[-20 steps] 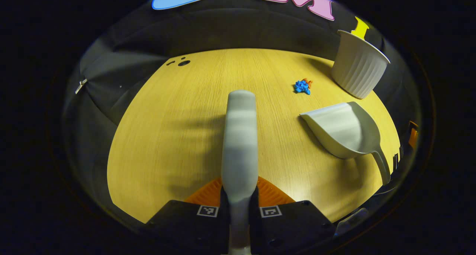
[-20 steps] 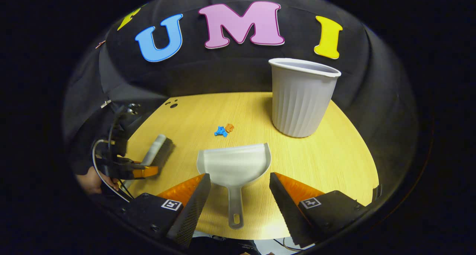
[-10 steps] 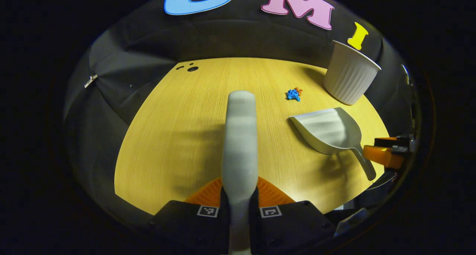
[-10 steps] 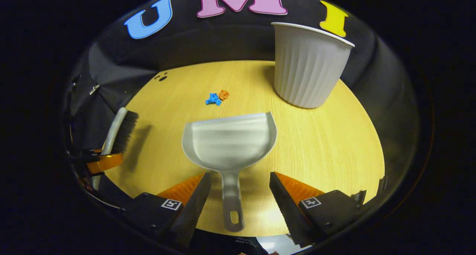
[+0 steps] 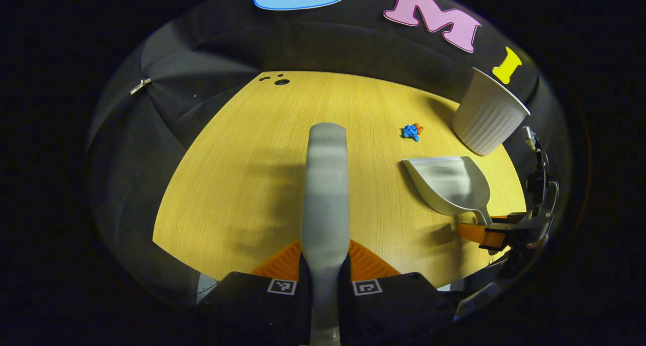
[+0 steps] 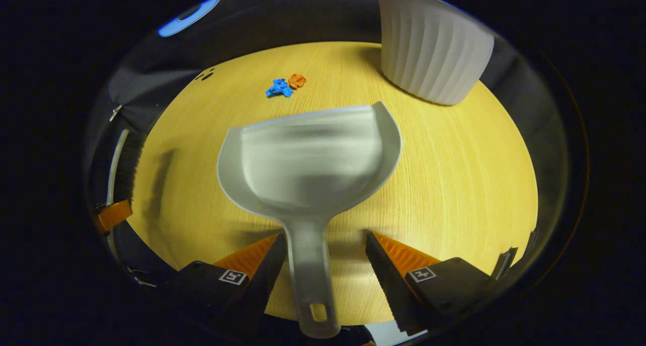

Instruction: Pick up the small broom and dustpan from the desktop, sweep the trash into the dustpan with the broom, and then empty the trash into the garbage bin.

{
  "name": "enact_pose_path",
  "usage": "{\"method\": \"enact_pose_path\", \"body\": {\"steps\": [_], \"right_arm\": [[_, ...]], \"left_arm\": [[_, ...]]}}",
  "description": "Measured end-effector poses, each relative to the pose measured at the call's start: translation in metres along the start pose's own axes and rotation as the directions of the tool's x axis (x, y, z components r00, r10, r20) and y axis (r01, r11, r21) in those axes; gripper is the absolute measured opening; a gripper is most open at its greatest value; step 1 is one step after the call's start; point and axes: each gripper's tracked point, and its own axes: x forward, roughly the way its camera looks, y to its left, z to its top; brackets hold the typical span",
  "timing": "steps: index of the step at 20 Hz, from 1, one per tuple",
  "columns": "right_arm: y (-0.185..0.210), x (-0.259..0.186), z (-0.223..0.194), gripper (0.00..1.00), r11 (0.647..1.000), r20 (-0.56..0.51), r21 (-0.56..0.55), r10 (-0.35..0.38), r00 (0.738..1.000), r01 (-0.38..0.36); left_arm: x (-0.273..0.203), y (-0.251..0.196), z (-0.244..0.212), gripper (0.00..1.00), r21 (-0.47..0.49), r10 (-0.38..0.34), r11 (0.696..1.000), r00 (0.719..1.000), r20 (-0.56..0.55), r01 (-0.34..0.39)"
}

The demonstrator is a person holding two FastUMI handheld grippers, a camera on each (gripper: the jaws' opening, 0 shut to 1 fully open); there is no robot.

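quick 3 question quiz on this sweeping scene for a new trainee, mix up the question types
1. True or false: the right claw is shut on the dustpan handle.
2. Multiple choice: the trash lies A) in the dustpan, B) on the table beyond the dustpan's mouth, C) in the garbage bin.
3. Fill in: the left claw is shut on the ____.

Key:
1. False. The fingers stand apart, one on each side of the handle.
2. B
3. broom
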Motion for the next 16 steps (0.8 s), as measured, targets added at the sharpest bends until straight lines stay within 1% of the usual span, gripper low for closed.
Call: {"method": "enact_pose_path", "body": {"steps": [1, 2, 4, 6, 7, 10, 11, 12, 13, 14, 15, 16], "right_arm": [[0.0, 0.002, 0.005, 1.0, 1.0, 0.015, -0.004, 0.006, 1.0, -0.006], [0.0, 0.006, 0.006, 0.98, 1.0, 0.01, -0.016, 0.007, 1.0, -0.006], [-0.003, 0.01, 0.01, 0.97, 0.998, 0.015, -0.056, -0.009, 1.0, 0.01], [-0.007, 0.014, 0.014, 0.88, 0.994, 0.021, -0.1, -0.034, 0.999, 0.036], [-0.007, 0.015, 0.014, 0.78, 0.992, 0.02, -0.119, -0.039, 0.999, 0.041], [0.001, 0.017, 0.017, 0.65, 0.982, 0.008, -0.187, -0.007, 1.0, 0.008], [0.002, 0.017, 0.017, 0.54, 0.978, 0.006, -0.21, 0.002, 1.0, -0.001], [0.003, 0.018, 0.017, 0.5, 0.974, -0.003, -0.225, 0.011, 1.0, -0.012], [0.003, 0.019, 0.017, 0.4, 0.972, -0.014, -0.232, 0.021, 1.0, -0.023], [0.003, 0.018, 0.018, 0.39, 0.97, -0.029, -0.239, 0.034, 0.999, -0.04], [0.002, 0.017, 0.017, 0.39, 0.969, -0.039, -0.242, 0.047, 0.998, -0.055], [0.002, 0.017, 0.017, 0.34, 0.967, -0.045, -0.244, 0.067, 0.997, -0.076]], "left_arm": [[0.001, 0.0, -0.001, 0.26, -0.009, 0.004, 1.0, 1.0, -0.004, -0.004], [0.002, -0.003, -0.004, 0.26, -0.019, 0.009, 1.0, 1.0, -0.01, -0.009], [0.005, -0.01, -0.008, 0.27, -0.036, 0.005, 0.999, 1.0, -0.025, -0.006], [0.01, -0.018, -0.01, 0.26, -0.039, 0.0, 0.999, 0.999, -0.035, -0.001], [0.012, -0.021, -0.01, 0.26, -0.034, 0.0, 0.999, 0.999, -0.035, -0.001], [0.019, -0.031, -0.005, 0.24, -0.022, 0.003, 1.0, 1.0, -0.027, -0.003], [0.023, -0.034, -0.002, 0.26, -0.021, 0.002, 1.0, 1.0, -0.022, -0.002], [0.026, -0.037, 0.001, 0.26, -0.018, 0.001, 1.0, 1.0, -0.02, -0.002], [0.03, -0.041, 0.003, 0.26, -0.01, -0.001, 1.0, 1.0, -0.017, 0.0], [0.034, -0.044, 0.007, 0.24, 0.003, -0.001, 1.0, 1.0, -0.016, 0.001], [0.039, -0.046, 0.011, 0.26, 0.018, 0.0, 1.0, 1.0, -0.014, 0.0], [0.043, -0.048, 0.015, 0.26, 0.03, 0.002, 1.0, 1.0, -0.016, -0.002]]}}
